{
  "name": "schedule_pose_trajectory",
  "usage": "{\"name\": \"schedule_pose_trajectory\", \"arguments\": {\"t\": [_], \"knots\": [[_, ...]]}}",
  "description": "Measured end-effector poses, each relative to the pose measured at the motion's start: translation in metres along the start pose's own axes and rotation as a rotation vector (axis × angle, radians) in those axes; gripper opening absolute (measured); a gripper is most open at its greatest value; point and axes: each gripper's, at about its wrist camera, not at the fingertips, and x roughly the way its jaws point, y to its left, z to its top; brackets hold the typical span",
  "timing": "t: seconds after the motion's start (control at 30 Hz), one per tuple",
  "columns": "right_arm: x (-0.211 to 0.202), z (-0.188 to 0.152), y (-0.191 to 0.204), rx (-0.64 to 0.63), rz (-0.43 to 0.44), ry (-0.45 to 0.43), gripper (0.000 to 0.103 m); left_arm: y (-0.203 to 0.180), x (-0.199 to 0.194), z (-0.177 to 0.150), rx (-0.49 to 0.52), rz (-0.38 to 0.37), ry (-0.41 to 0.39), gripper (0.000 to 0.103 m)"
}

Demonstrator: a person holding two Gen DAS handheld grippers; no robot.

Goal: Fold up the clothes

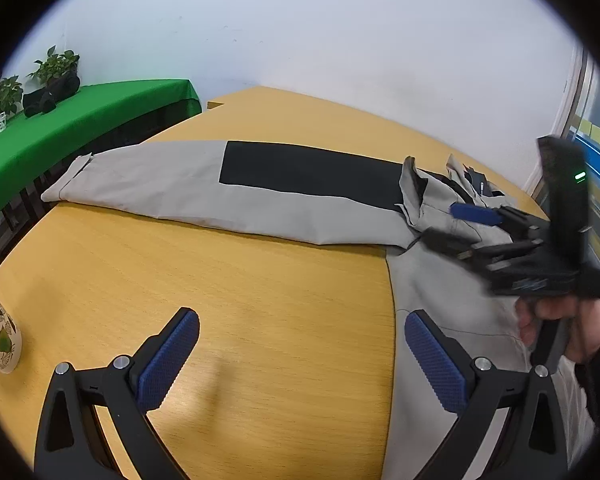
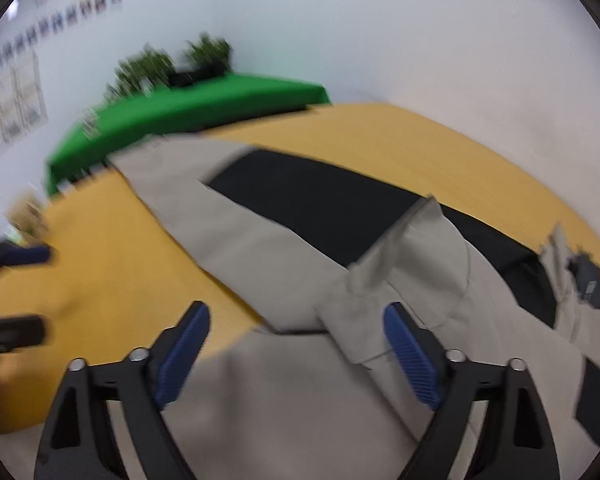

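Grey trousers (image 1: 188,188) with a black panel lie stretched across the middle of the wooden tabletop (image 1: 228,304). The left claw (image 1: 300,360) at bottom centre is spread over bare wood, pinching nothing. The right claw (image 2: 296,348) is spread above the cloth, empty.

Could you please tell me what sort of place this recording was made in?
Probably an office or meeting room rather than a home: a large wooden table holding the grey and black trousers, a side table under green cloth with potted plants, and rows of framed pictures.
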Motion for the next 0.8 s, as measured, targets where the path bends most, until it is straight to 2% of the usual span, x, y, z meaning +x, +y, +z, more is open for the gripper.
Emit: {"name": "schedule_pose_trajectory", "arguments": {"t": [0.07, 0.1, 0.23, 0.27, 0.33, 0.47, 0.5, 0.63, 0.7, 0.8], "knots": [[-0.017, 0.006, -0.019, 0.064, 0.104, -0.063, 0.101, 0.004, 0.001, 0.0, -0.007, 0.0, 0.001, 0.103], [-0.023, 0.012, -0.032, 0.097, 0.125, -0.088, 0.102, 0.005, 0.002, 0.0, -0.01, 0.001, 0.003, 0.103], [-0.02, 0.029, -0.082, 0.193, 0.145, -0.132, 0.102, 0.008, 0.004, -0.001, -0.012, 0.007, 0.012, 0.103], [-0.013, 0.031, -0.092, 0.208, 0.157, -0.121, 0.102, 0.008, 0.005, -0.001, -0.01, 0.01, 0.015, 0.103], [0.013, 0.03, -0.098, 0.207, 0.204, -0.043, 0.102, 0.008, 0.006, -0.001, -0.008, 0.014, 0.02, 0.103], [0.058, 0.013, -0.077, 0.171, 0.31, 0.143, 0.103, 0.009, 0.01, -0.001, -0.01, 0.019, 0.028, 0.103], [0.059, 0.009, -0.069, 0.145, 0.315, 0.142, 0.103, 0.009, 0.011, -0.001, -0.01, 0.022, 0.029, 0.103], [0.041, 0.011, -0.061, 0.129, 0.484, 0.128, 0.103, 0.007, 0.015, 0.001, -0.003, 0.029, 0.034, 0.103], [0.027, 0.017, -0.054, 0.042, 0.46, 0.094, 0.103, 0.005, 0.017, 0.002, -0.004, 0.031, 0.032, 0.103], [0.026, 0.027, -0.059, 0.008, 0.293, 0.047, 0.103, 0.003, 0.021, 0.005, -0.013, 0.03, 0.037, 0.103]]}}
